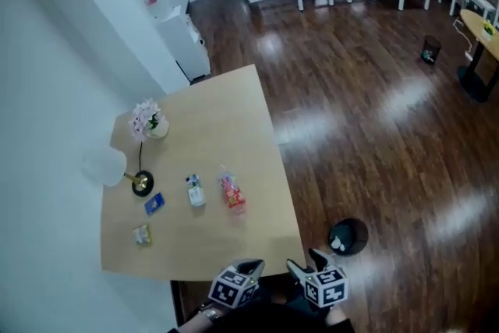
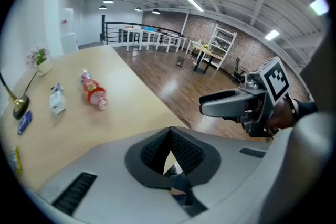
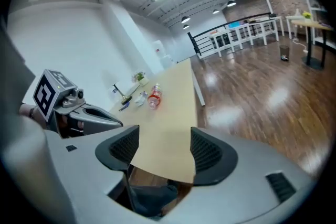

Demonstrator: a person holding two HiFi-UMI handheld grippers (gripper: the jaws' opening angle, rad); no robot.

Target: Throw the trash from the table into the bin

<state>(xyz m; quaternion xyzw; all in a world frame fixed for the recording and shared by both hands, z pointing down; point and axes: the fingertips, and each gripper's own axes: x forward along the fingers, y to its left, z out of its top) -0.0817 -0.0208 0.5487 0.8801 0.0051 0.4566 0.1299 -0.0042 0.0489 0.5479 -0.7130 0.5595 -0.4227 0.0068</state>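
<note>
Staged at table (image 1: 226,113) 6 o'clock edge for reaching: left gripper (image 2: 169,136) closed, right gripper (image 3: 164,147) agape, both empty; bottle (image 1: 231,193) at 12 o'clock.

Here's what I've got on my feed: a light wooden table (image 1: 226,121) sitting on dark wood floor (image 1: 374,129). Over on its left side there's a little pot of pink flowers (image 1: 148,121), then a desk lamp (image 1: 142,183) standing on a round base. Nearer my end a blue packet (image 1: 154,203), a small white carton (image 1: 195,191) and a red bottle (image 1: 231,193) on its side lie roughly in a row, none touching. A yellowish packet (image 1: 142,235) lies by itself near the left corner. A round black bin (image 1: 359,228) stands on the floor off the table's near right corner.
</note>
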